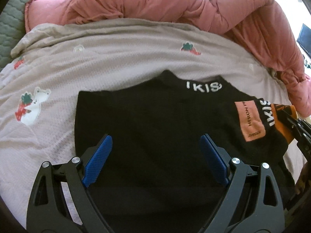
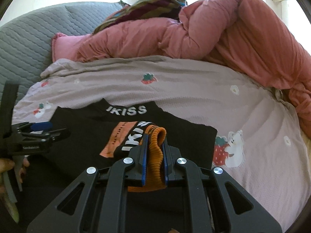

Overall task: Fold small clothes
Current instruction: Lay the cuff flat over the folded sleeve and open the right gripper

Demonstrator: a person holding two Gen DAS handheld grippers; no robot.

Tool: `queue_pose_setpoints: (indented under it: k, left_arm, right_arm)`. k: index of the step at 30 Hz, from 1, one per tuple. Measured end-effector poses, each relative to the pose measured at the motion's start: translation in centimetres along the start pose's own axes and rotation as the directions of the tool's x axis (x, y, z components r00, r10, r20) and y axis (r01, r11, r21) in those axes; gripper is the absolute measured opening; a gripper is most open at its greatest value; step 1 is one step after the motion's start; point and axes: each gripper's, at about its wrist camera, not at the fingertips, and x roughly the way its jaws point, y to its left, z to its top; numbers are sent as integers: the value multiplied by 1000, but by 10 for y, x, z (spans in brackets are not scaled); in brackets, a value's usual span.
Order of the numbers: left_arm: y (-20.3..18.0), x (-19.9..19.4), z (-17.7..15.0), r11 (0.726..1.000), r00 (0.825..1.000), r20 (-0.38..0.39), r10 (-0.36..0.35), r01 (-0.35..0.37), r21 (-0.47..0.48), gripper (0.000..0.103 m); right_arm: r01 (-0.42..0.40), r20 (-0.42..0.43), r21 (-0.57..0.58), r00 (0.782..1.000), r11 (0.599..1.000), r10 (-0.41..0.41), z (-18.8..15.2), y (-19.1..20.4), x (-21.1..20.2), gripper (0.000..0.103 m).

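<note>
A black sweater [image 1: 155, 120] with white "IKISS" lettering on its collar lies on a pale pink blanket [image 1: 97, 66]. Its sleeve, with a salmon patch [image 1: 249, 120] and an orange ribbed cuff [image 1: 283, 120], is folded across the body. My left gripper [image 1: 155, 141] is open, its blue pads hovering over the sweater's lower middle. My right gripper [image 2: 154, 137] is shut on the orange cuff [image 2: 155, 151] and holds the sleeve over the sweater [image 2: 77, 141]. The left gripper also shows at the left of the right wrist view [image 2: 41, 126].
A bunched salmon-pink quilt [image 1: 175, 5] lies along the far side and right of the blanket [image 2: 194, 89]. A grey quilted sofa back [image 2: 29, 38] is at the left. Striped fabric [image 2: 147, 5] sits behind the quilt.
</note>
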Motion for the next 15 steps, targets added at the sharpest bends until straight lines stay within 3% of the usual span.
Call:
queue_pose_setpoints:
  k: [4, 9, 15]
  left_arm:
    - [8, 0, -5, 1000, 1000, -3, -7, 6, -22, 85]
    - [16, -21, 0, 998, 998, 56, -22, 25, -54, 85]
    - [13, -27, -1, 999, 997, 71, -26, 29, -41, 85]
  right_arm:
    - [67, -25, 36, 998, 997, -66, -5, -10, 3, 20]
    - [38, -36, 130, 999, 991, -33, -14, -23, -3, 23]
    - [-36, -42, 25, 998, 999, 37, -17, 13, -9, 27]
